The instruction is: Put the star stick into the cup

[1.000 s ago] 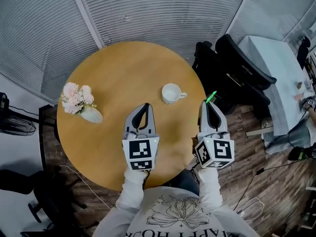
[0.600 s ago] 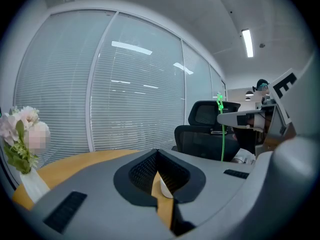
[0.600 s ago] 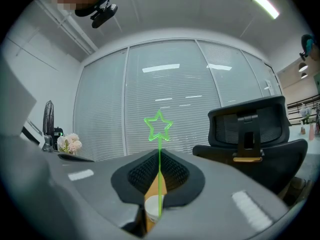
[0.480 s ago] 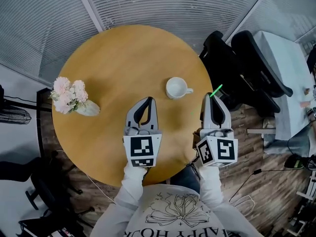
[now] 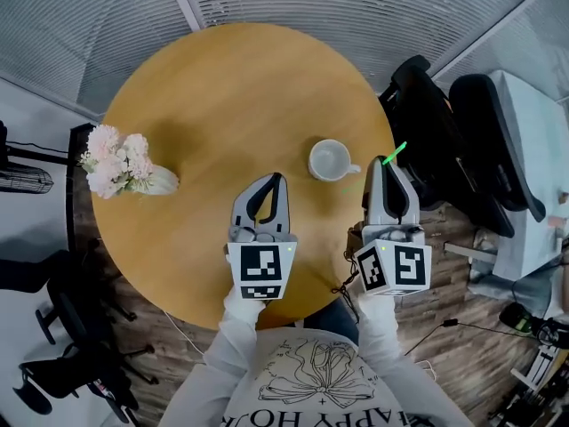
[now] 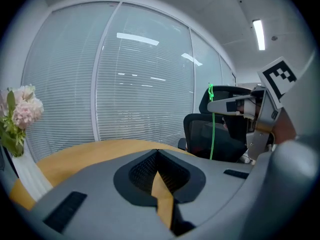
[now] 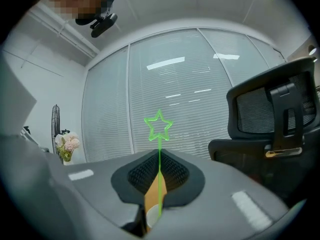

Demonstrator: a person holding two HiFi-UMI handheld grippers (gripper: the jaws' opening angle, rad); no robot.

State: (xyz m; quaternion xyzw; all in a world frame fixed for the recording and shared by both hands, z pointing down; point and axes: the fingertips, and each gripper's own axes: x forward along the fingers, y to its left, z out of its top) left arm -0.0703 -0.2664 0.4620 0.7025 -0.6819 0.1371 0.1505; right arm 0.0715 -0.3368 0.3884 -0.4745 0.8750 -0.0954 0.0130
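Wooden table (image 5: 231,87): white cup (image 5: 331,159), flowers (image 5: 111,157) in vase (image 5: 162,182)

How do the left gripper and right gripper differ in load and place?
The right gripper grips the green star stick; the left gripper holds nothing. The left gripper hangs over the table; the right gripper is at its edge. Both are shut.

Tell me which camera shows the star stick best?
Right gripper view: the star stick stands in the right tool, star outline whole. Head view shows only a green tip; left gripper view, a thin green line.
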